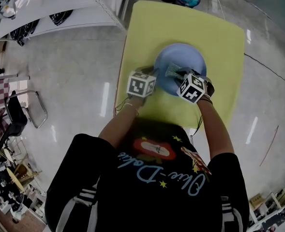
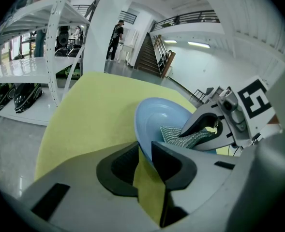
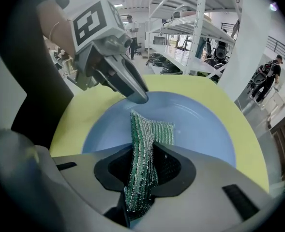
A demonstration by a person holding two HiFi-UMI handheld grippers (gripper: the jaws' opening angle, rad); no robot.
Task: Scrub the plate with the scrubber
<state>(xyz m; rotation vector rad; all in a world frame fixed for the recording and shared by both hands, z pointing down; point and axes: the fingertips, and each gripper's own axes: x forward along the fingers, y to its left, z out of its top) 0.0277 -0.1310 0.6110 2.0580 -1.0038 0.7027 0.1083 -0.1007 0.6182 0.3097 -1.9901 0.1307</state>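
Plate: a blue plate (image 1: 181,59) sits on the yellow surface (image 1: 219,37), about mid-width and toward the person's side.
Left jaws: the left gripper (image 2: 142,145) is closed on the plate's near-left rim. The rim fills the narrow gap at the tips, and only a strip of yellow shows behind it.
Right jaws: the right gripper (image 3: 143,147) is clamped on the green mesh scrubber (image 3: 152,129). The scrubber stands on edge between the pads, and its free end lies on the plate's inner floor.
Hidden: from above, both grippers cover the plate's near rim. The person's forearms (image 1: 215,124) and torso (image 1: 147,187) cover the near edge of the surface.
Cut off: the left gripper view shows only the plate's left half, because the right gripper crosses the rest.
Hard to make out: how firmly the scrubber bears on the plate.
Edges: the left gripper works just inside the left edge of the surface. The far corners are rounded and fully in view.
Open room: there is bare yellow beyond the plate and to its right. A wide strip of floor (image 1: 74,71) separates the surface from the white shelving (image 1: 60,13) on the left.
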